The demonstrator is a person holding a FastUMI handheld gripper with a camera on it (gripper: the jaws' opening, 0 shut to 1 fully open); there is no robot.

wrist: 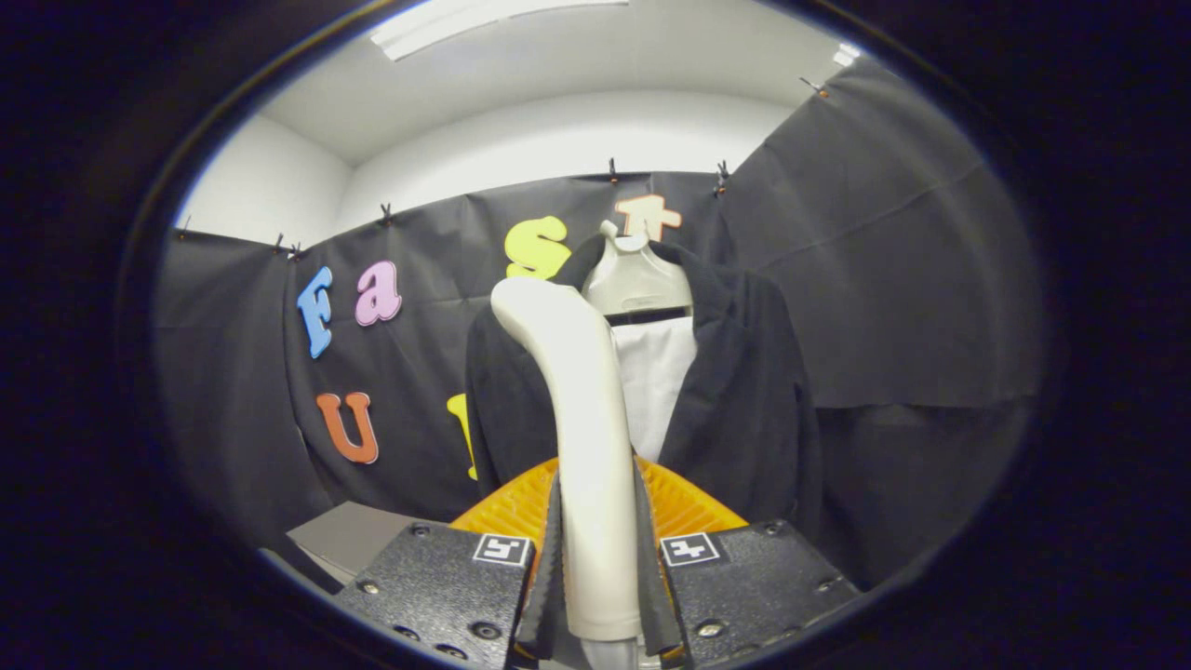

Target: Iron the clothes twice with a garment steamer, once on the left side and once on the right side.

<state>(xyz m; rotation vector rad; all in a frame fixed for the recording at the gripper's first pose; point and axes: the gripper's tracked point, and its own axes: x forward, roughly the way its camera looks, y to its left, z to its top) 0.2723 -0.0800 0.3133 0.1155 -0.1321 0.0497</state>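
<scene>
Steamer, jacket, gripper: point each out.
steamer (582, 419): gripper view, middle of its handle, clamped between the fingers.
jacket (744, 391): gripper view, front panel, beyond the steamer.
gripper (600, 558): gripper view, midway between fingertips, shut on the steamer.

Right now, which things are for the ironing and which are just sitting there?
For the job:
- steamer, held upright in the gripper, both fingers pressing on its handle
- dark jacket on a mannequin, just beyond the steamer
- white shirt under it

Just there:
- grey box, low beside the gripper
- ceiling light
</scene>
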